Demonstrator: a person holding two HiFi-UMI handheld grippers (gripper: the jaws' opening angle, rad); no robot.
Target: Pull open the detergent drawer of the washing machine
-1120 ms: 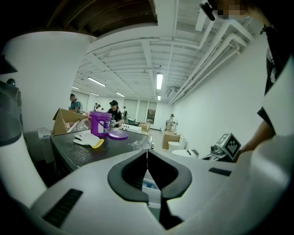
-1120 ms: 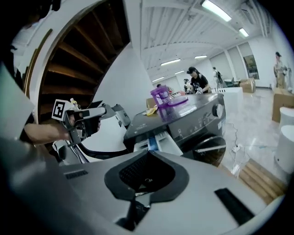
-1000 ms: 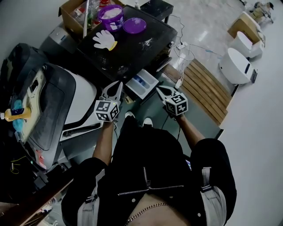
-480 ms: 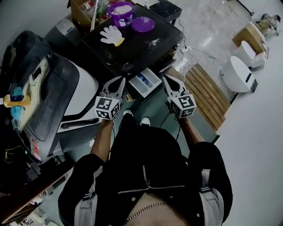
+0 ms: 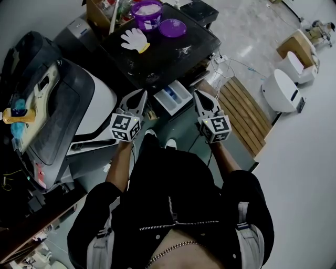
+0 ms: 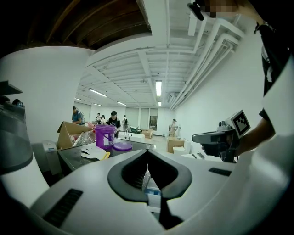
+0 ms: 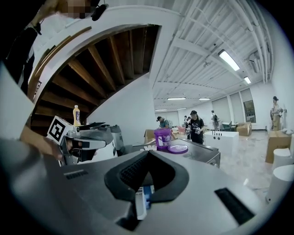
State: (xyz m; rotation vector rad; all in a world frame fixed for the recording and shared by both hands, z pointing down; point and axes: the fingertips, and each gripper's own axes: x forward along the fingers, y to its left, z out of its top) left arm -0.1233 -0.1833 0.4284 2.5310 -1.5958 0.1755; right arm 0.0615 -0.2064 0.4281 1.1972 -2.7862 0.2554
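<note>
Drawer: the detergent drawer (image 5: 172, 97) juts out of the front of the dark-topped washing machine (image 5: 157, 58) with its blue insert showing. It looks already pulled open, fully or nearly so.
Left gripper: the left gripper (image 5: 141, 94) has its jaws closed tip to tip on nothing. It hangs just beside the drawer at the drawer's 9 o'clock, not touching it.
Right gripper: the right gripper (image 5: 198, 95) is likewise closed and empty, at the drawer's 3 o'clock and apart from it.
Step in hand: likely a check that the drawer is at full travel, then a clean withdrawal.
Doing it well: if any travel remains, one gripper should open, take the front panel squarely and draw straight toward the person at 6 o'clock. A sideways tug would probably bind the slide.
Other gripper: it is best kept off to its own side, so the two do not meet over the narrow drawer.
Force: a light pull seems right — the drawer looks like thin plastic, and a hard stop could jolt it.
Clutter: the purple bucket (image 5: 148, 11), purple lid (image 5: 172, 27) and white glove (image 5: 135, 40) sit on the machine's top at 11 to 12 o'clock, well clear of the pull line.
Hazard: the cables (image 5: 223, 62) at 2 o'clock lie near the right gripper's side — worth avoiding when backing away.
</note>
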